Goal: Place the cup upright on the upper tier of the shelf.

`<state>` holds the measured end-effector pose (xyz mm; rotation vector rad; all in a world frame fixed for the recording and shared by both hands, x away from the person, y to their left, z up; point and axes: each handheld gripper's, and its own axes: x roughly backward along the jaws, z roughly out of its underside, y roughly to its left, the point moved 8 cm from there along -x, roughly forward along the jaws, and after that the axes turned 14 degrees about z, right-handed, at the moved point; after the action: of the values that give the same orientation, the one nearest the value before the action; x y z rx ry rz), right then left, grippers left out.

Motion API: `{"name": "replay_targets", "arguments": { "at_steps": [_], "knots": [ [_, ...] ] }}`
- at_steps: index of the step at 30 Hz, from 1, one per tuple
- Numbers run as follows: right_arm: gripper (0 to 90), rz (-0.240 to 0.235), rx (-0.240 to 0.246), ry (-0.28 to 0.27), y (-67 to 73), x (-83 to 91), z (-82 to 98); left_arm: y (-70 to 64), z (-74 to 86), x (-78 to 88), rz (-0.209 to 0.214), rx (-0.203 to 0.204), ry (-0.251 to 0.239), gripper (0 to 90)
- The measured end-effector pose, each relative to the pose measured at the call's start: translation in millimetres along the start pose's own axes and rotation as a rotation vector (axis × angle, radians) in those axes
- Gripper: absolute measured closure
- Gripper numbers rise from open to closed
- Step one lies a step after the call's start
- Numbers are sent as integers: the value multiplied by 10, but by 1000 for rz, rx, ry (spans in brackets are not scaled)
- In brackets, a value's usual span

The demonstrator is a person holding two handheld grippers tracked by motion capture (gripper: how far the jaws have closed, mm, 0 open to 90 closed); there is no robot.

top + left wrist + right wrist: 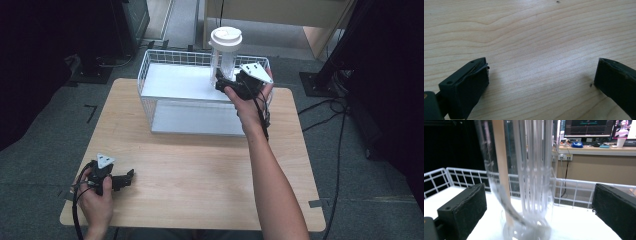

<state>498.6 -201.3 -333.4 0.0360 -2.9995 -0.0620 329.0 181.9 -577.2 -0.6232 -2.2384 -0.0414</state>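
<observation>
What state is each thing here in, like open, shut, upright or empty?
Cup: clear, upright in the basket, white lid on.
Basket: on the table, holds the cup.
Right gripper: open, jaws either side of the cup, not squeezing it.
Left gripper: open, empty, low over the table.

Two handheld black grippers: left gripper (129, 177) and right gripper (218, 80), each topped by a grey three-cornered plate with small dark holes — each trailing a black cable. Bare forearms, no sleeves in sight. Blocky black jaws with flat pads (471, 93), small round screw holes along the top edges — a slightly frayed pad edge on one left jaw. Similar thick dark pads (465, 212) on the right pair.
</observation>
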Motion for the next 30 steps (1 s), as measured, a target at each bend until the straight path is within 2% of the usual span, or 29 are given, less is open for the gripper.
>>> {"name": "replay_targets", "arguments": {
  "at_steps": [9,19,30],
  "knots": [
    [0,-9,25,8,-107,204,138,2,0,1,-1,-2,1,0],
    [0,-19,20,7,-258,461,300,4,2,4,-1,-5,5,0],
    [0,8,32,17,-507,671,495,1,0,1,-1,-2,1,0]
  ]
}}
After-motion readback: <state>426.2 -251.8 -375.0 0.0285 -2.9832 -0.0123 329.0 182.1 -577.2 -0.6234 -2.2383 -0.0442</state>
